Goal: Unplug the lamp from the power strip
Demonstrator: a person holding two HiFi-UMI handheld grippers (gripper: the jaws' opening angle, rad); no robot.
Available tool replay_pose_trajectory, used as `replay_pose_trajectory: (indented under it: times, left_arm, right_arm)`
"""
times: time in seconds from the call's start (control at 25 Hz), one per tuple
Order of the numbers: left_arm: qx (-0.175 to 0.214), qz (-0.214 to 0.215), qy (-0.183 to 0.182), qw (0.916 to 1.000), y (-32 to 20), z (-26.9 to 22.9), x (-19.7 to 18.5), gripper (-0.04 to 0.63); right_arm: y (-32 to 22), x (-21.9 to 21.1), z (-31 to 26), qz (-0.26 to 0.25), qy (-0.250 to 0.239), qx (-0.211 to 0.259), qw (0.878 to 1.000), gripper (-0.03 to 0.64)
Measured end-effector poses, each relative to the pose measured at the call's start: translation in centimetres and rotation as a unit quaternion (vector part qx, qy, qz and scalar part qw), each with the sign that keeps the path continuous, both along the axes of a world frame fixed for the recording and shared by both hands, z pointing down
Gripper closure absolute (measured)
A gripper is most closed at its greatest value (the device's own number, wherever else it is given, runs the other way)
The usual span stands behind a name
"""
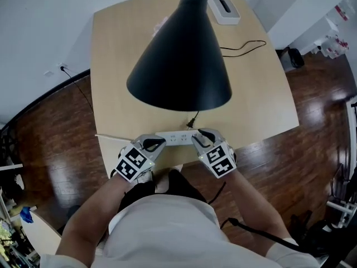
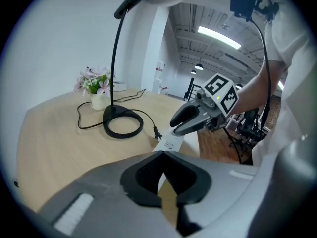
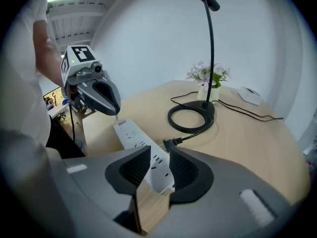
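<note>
Wooden table (image 1: 262, 94) under a black lamp (image 1: 181, 54); white power strip (image 1: 179, 138) along its near edge.
The plug (image 3: 171, 144) lies on the wood just beside the strip, prongs bare; left gripper (image 2: 163, 153) sits at the strip's left end, jaws drawn almost together; right gripper (image 3: 158, 153) sits at the other end, jaws narrowly apart over the strip's corner.
</note>
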State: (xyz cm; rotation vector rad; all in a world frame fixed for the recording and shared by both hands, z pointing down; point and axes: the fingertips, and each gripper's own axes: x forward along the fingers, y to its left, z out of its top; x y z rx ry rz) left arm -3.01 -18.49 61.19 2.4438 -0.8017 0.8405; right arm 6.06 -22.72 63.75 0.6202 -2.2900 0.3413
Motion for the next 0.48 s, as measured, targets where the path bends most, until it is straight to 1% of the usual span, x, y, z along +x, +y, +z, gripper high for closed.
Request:
replay_pose_trajectory:
  times: [0.12, 0.24, 0.32, 0.48]
  left_arm:
    - [0.017, -0.017, 0.041, 0.9989, 1.3, -1.8, -0.8, 0.592]
    - [0.04, -0.03, 0.071, 0.9962, 3.0, -4.0, -2.3, 0.592]
    - [0.063, -0.038, 0.09, 0.9932, 4.7, -5.9, -3.5, 0.592]
    - [0.099, -0.052, 0.121, 0.9863, 9.6, -9.7, -6.8, 0.592]
  right_arm:
    - [1.7, 0.5, -0.9, 0.023, -0.011, 0.005, 1.0, 0.502]
    - [4.1, 0.6, -2.4, 0.044, -0.023, 0.012, 0.999, 0.502]
    - [6.0, 0.4, -3.5, 0.052, -0.025, 0.022, 0.998, 0.501]
    - [10.6, -0.1, -6.1, 0.073, -0.032, 0.037, 0.996, 0.5]
